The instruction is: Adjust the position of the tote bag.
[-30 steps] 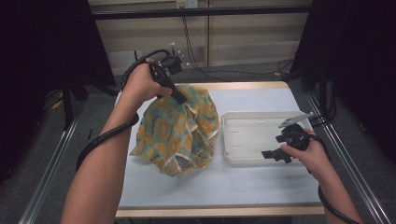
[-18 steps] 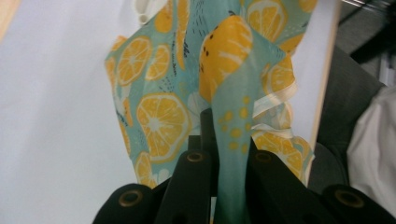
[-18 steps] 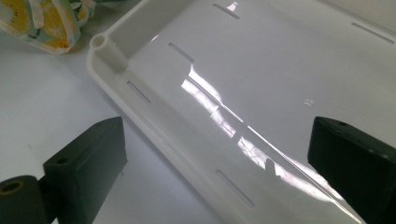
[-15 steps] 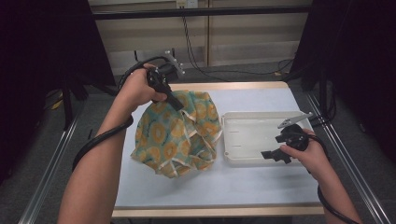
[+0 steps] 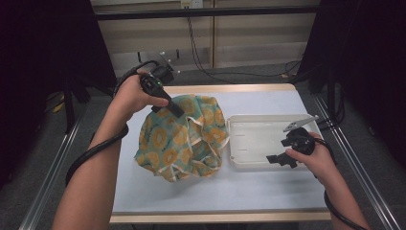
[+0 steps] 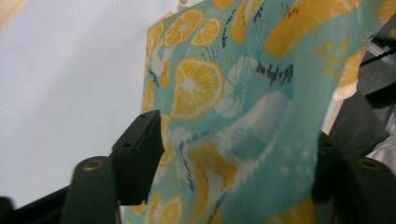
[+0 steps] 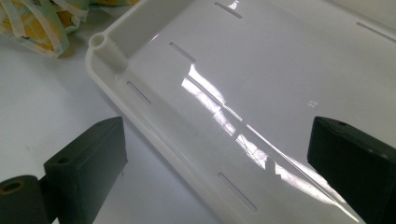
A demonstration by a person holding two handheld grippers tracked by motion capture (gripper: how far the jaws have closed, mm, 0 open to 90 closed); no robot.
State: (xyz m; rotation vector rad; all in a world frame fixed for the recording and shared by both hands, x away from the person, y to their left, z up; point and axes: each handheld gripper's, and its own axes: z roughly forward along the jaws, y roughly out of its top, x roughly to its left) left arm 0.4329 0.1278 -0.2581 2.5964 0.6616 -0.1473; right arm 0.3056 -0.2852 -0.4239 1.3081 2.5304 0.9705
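A teal cloth printed with orange slices [image 5: 182, 139] lies crumpled on the left half of the white table. My left gripper [image 5: 176, 110] reaches into its top far edge. In the left gripper view the cloth [image 6: 224, 93] hangs between the two jaws, which have just been opening and stand apart without pinching it [image 6: 233, 158]. A white plastic tray [image 5: 258, 120] sits at the right, with nothing in it. My right gripper [image 5: 276, 160] rests at the tray's front edge, open, with its jaws [image 7: 219, 154] either side of the tray rim [image 7: 107, 46].
The table's wooden edge [image 5: 220, 216] runs along the front, and metal rails [image 5: 48, 177] flank both sides. Cables trail from both grippers. A bare strip of table surface [image 5: 215, 191] lies in front of the cloth and tray.
My left hand has shifted left and a little lower. The cloth, which was pulled up into a peak, has sagged and spread wider. The right hand has stayed put.
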